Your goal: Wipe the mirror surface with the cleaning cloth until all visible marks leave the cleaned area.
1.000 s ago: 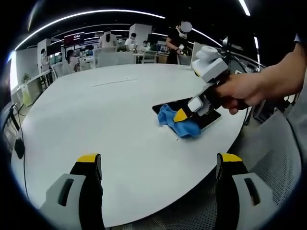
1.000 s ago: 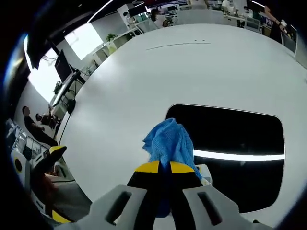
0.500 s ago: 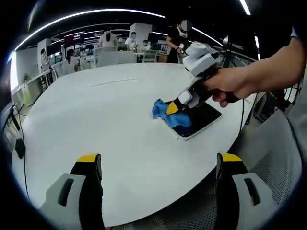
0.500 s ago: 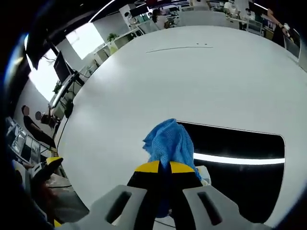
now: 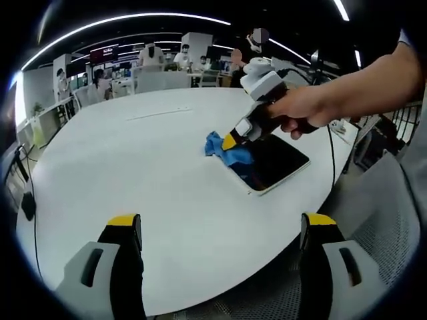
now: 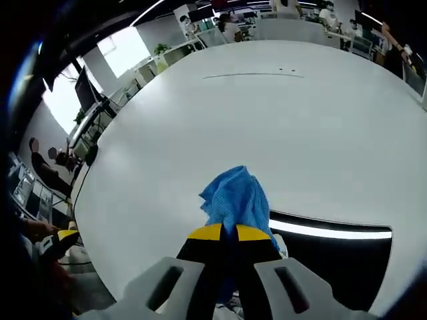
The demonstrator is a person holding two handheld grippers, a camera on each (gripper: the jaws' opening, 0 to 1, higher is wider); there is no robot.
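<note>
A dark rectangular mirror [image 5: 272, 163] lies flat on the white table [image 5: 133, 173] near its right edge. In the left gripper view my right gripper [image 5: 230, 141], held by a hand, is shut on a blue cleaning cloth [image 5: 225, 151] and presses it on the mirror's far left end. The right gripper view has the same cloth [image 6: 235, 200] bunched ahead of my shut right gripper [image 6: 223, 233], with the mirror [image 6: 333, 257] stretching to the right. My left gripper [image 5: 220, 230] stands open over the table's near edge, with nothing in it.
Beyond the table are desks, chairs and several people [image 5: 150, 55]. A grey mesh chair [image 5: 383, 220] stands at the right, off the table's edge. A thin seam line [image 6: 253, 75] crosses the far tabletop.
My right gripper has slid the cloth along the mirror toward its far left end, baring more of the glass behind it. The left gripper has stayed still.
</note>
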